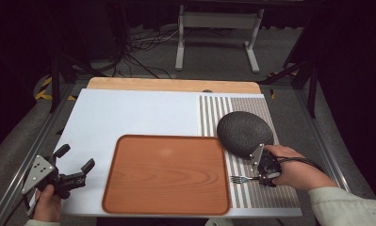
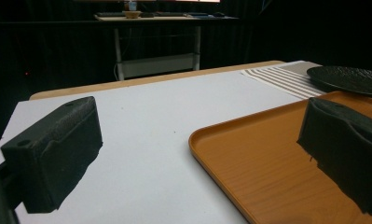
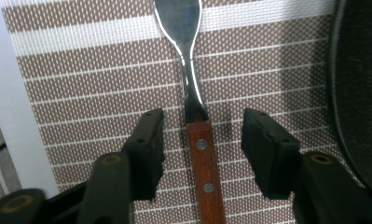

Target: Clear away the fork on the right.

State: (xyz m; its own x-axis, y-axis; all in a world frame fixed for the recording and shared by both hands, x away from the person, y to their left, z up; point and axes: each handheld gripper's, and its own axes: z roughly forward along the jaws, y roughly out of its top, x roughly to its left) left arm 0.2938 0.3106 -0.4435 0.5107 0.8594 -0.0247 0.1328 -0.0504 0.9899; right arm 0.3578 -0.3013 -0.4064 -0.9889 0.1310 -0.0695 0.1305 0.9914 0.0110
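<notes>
You are lowering your right gripper (image 3: 202, 140) over the fork (image 3: 193, 93) lying on the striped woven placemat (image 1: 251, 188), jaws spread either side of its riveted wooden handle and not yet gripping, so by my reading nothing has been moved. The smooth orange wood-grain tray (image 1: 167, 174) is sitting bare, the rough dark round plate (image 1: 244, 133) is resting beside it, and your left gripper (image 1: 75, 165) is idling with jaws released over the white bench (image 1: 129, 115).

Tray (image 1: 167, 174) flat on the bench (image 1: 129, 113), toward the near edge. Right of the tray: placemat (image 1: 251, 188). On the placemat, beyond the tray's far right corner: plate (image 1: 244, 133). Just right of the tray, on the placemat: fork (image 1: 242, 179), tines toward the tray. Left of the tray: left hand-held gripper (image 1: 75, 165).
</notes>
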